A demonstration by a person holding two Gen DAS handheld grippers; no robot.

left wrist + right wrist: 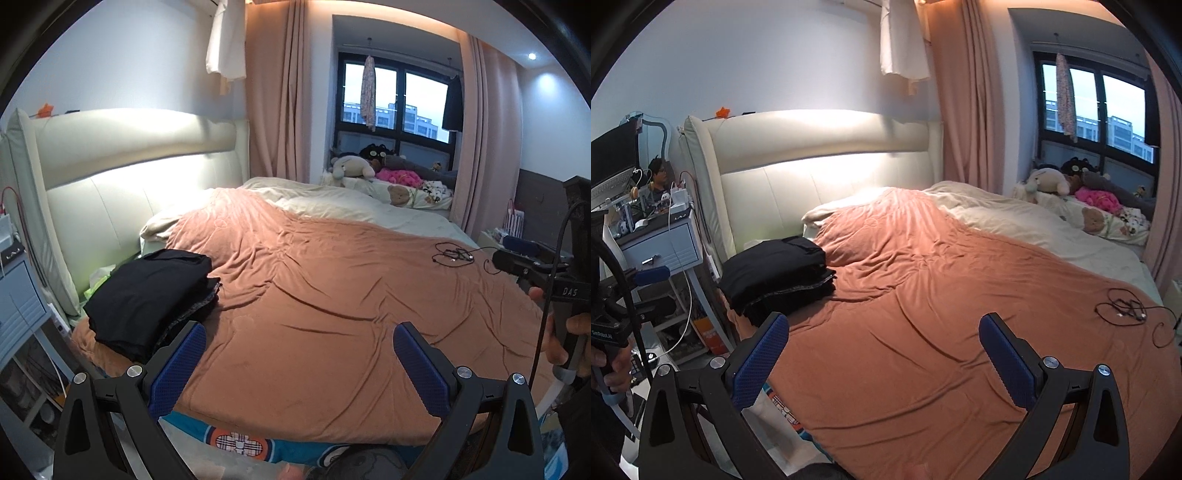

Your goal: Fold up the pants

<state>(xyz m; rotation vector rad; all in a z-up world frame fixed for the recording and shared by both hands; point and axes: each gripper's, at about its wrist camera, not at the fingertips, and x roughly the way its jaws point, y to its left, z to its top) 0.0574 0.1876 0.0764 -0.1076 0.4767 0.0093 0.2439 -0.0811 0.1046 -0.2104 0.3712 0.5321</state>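
**Pants folded and stacked at the bed's near corner, both grippers empty**

Pants (147,295), black and already folded, sit on a small stack of dark clothes on the rust-orange blanket (332,314), close to the cream padded headboard (129,166) and the bed's edge.

Nearest to me, the left gripper (299,369) hovers above the foot of the bed with its blue-padded fingers (177,369) spread wide and nothing between them. The right gripper (882,362) hangs beside it in the same way, jaws parted and empty; its left pad overlaps the edge of the stack in its own view, though I cannot tell whether it touches. A hand grips each handle at the frame edges.

Further across the blanket, a tangled black cable (452,254) lies loose, well apart from the clothes. Beyond it a pale duvet (332,203) is bunched up. A blue-and-white nightstand (661,243) stands beside the headboard. Farthest off, soft toys (354,166) crowd the window ledge between pink curtains (277,92).
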